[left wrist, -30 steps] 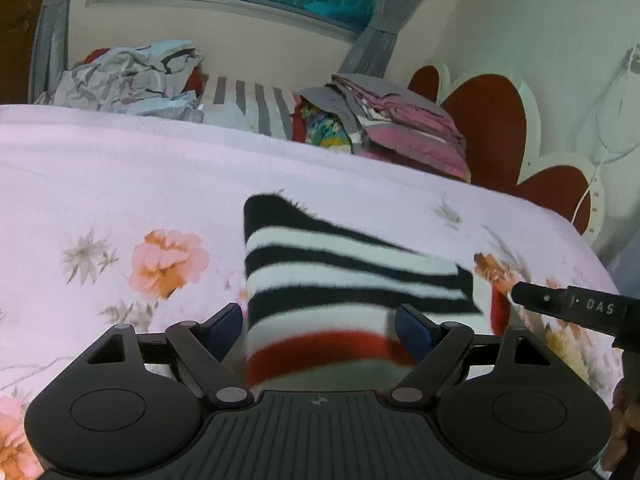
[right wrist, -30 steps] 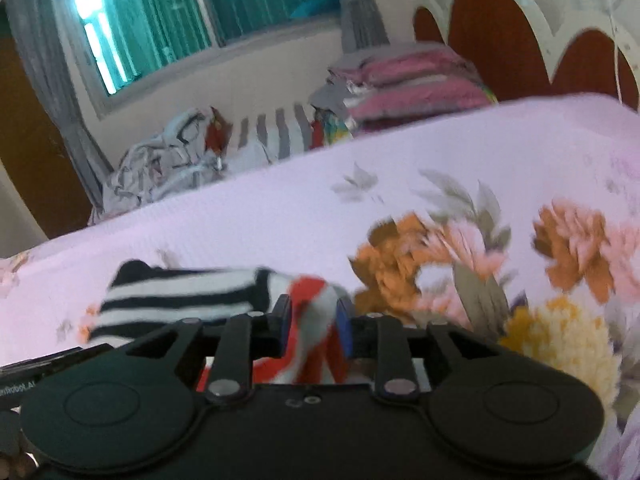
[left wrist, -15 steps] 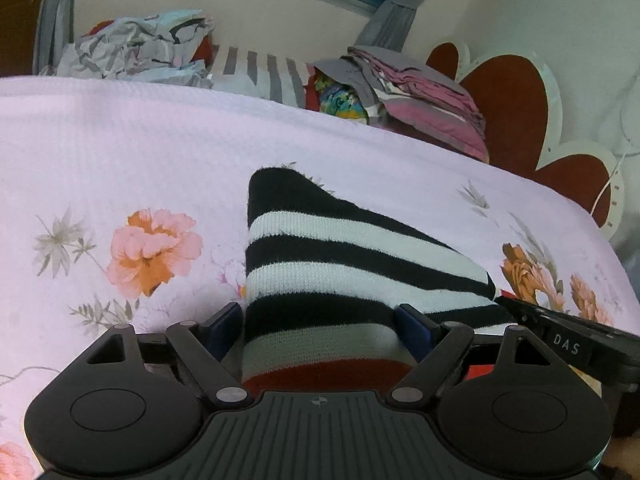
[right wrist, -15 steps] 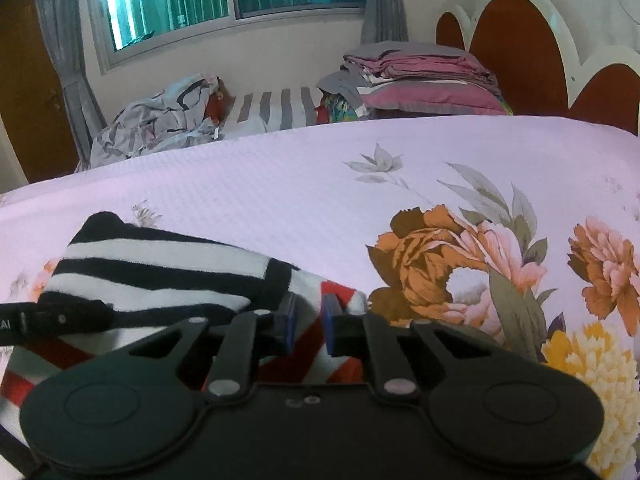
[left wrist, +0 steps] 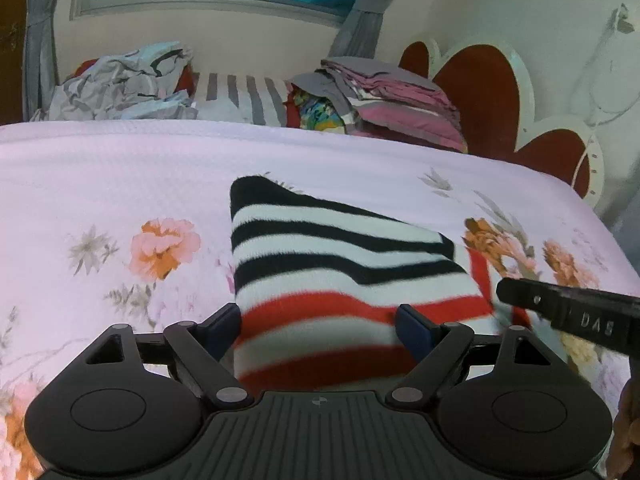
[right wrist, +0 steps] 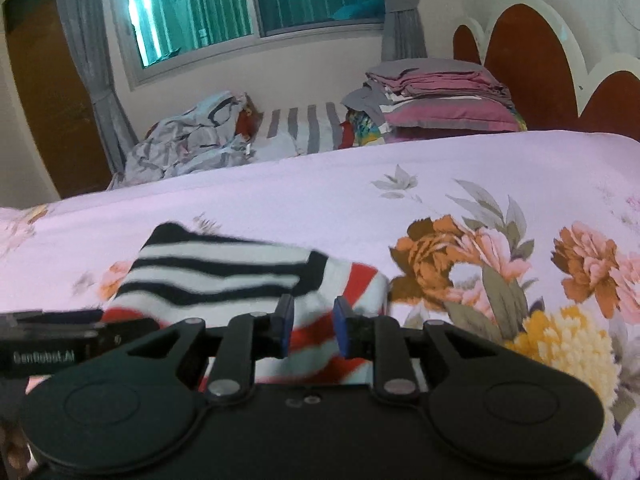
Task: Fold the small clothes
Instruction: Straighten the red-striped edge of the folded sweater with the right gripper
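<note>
Fig.: striped garment on a flowered bedspread, two wrist views, read L to R.

L gripper (left wrist: 318, 330): jaws standing spread wide, one blue pad at each side of the garment (left wrist: 340, 276); pads seem to be flanking the red-striped near end, not pinching it. The knit is lying flat on the bedspread (left wrist: 120, 184), black-and-white bands pointing toward the clothes piles by the wall, red bands nearest the grippers.

R gripper (right wrist: 310, 330): jaws are opening, now standing a little apart, with the garment's red-and-white edge lying between and under the pads; blur makes it hard to tell whether cloth is touching either pad.

Risks, as judged from this layout:
- R pads dragging the edge while letting go, undoing the fold; cause: fuzzy knit snagging on a pad.
- L gripper closing on both layers plus bedspread; cause: pads sitting low, close to the sheet.
- Grippers bumping, since the R one is lying just beside the L at the garment's right corner.
</note>
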Action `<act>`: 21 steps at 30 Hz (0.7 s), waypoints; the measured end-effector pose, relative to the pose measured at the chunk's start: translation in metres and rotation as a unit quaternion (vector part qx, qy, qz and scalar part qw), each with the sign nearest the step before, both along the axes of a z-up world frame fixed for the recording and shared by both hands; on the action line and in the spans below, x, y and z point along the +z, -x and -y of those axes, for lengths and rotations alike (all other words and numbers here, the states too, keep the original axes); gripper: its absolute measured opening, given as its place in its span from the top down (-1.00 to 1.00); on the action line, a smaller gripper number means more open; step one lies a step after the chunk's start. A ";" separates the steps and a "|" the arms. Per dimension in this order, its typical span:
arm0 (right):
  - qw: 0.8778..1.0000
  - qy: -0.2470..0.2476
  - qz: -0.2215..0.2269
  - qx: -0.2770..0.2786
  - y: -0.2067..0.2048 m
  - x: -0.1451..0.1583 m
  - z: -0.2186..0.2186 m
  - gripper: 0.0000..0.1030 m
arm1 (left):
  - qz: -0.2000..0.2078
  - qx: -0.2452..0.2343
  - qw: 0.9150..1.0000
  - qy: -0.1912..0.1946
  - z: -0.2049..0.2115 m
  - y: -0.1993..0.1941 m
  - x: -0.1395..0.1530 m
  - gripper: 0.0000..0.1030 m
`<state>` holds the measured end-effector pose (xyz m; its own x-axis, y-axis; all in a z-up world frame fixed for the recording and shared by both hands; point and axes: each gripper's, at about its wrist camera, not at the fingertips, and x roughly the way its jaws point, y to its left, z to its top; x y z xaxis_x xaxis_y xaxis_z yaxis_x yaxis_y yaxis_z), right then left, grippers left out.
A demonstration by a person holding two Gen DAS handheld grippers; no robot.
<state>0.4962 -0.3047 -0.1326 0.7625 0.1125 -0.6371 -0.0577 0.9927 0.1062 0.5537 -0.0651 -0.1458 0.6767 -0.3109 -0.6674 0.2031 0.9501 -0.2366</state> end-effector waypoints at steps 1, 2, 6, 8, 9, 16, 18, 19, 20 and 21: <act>1.000 0.002 0.000 0.001 0.005 0.000 0.000 0.58 | 0.004 -0.003 1.000 -0.003 0.000 0.006 0.001 -0.61; 1.000 0.002 -0.002 0.001 0.012 0.000 0.000 0.58 | 0.006 -0.006 1.000 -0.005 0.001 0.011 0.002 -0.61; 1.000 0.015 -0.007 0.005 0.038 -0.002 0.000 0.57 | 0.003 -0.015 1.000 -0.018 0.002 0.031 0.000 -0.61; 1.000 0.022 -0.008 0.007 0.051 -0.003 -0.002 0.57 | 0.004 -0.018 1.000 -0.024 0.001 0.040 0.000 -0.61; 1.000 0.021 -0.009 0.007 0.059 -0.004 -0.002 0.57 | 0.006 -0.019 0.999 -0.026 0.001 0.044 0.000 -0.61; 1.000 0.024 -0.012 -0.001 0.091 -0.009 -0.002 0.57 | -0.004 -0.023 1.000 -0.015 -0.009 0.062 -0.003 -0.61; 1.000 0.025 -0.016 -0.008 0.092 -0.012 -0.001 0.56 | -0.002 -0.029 0.999 -0.017 -0.010 0.065 -0.003 -0.61; 0.999 0.025 -0.021 -0.011 0.092 -0.014 -0.001 0.56 | -0.001 -0.033 0.999 -0.020 -0.010 0.066 -0.003 -0.61; 0.999 0.023 -0.028 -0.014 0.091 -0.016 0.000 0.56 | -0.001 -0.039 0.999 -0.020 -0.011 0.067 -0.004 -0.61; 0.999 0.017 -0.030 -0.018 0.091 -0.015 0.001 0.56 | -0.004 -0.041 0.999 -0.017 -0.013 0.068 -0.004 -0.61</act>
<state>0.4054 -0.3057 -0.1477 0.7255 0.0632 -0.6854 -0.0167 0.9971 0.0743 0.4858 -0.0522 -0.1502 0.6449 -0.3418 -0.6836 0.2787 0.9380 -0.2061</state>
